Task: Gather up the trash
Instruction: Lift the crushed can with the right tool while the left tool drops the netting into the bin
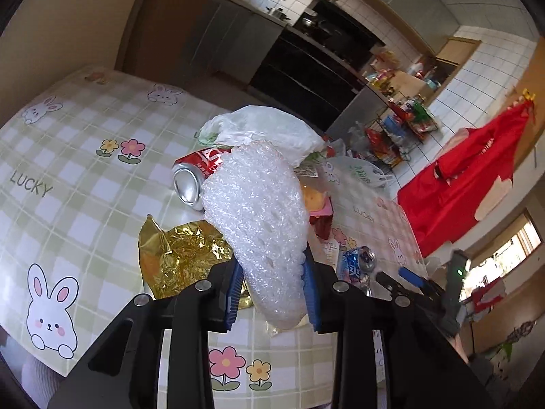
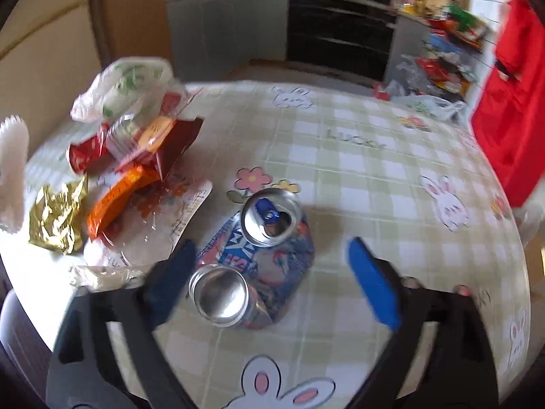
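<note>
My left gripper (image 1: 272,293) is shut on a white wad of bubble wrap (image 1: 259,211), held above the table with its blue pads pressing both sides. Below it lie a gold foil wrapper (image 1: 180,255), a red can (image 1: 201,170) on its side and a white plastic bag (image 1: 265,129). My right gripper (image 2: 272,283) stands open around a crushed blue can (image 2: 265,248) lying on the tablecloth; the right pad is well clear of it. The same blue can (image 1: 357,266) shows in the left wrist view. Orange and red snack wrappers (image 2: 136,170) and the gold foil wrapper (image 2: 58,225) lie to the left.
The table (image 2: 374,177) has a green checked cloth with rabbits and flowers. A red cloth (image 2: 507,102) hangs past its right edge. A paper slip (image 2: 190,211) and clear plastic (image 2: 136,238) lie by the wrappers. A rack of packets (image 1: 402,126) and kitchen counters stand beyond.
</note>
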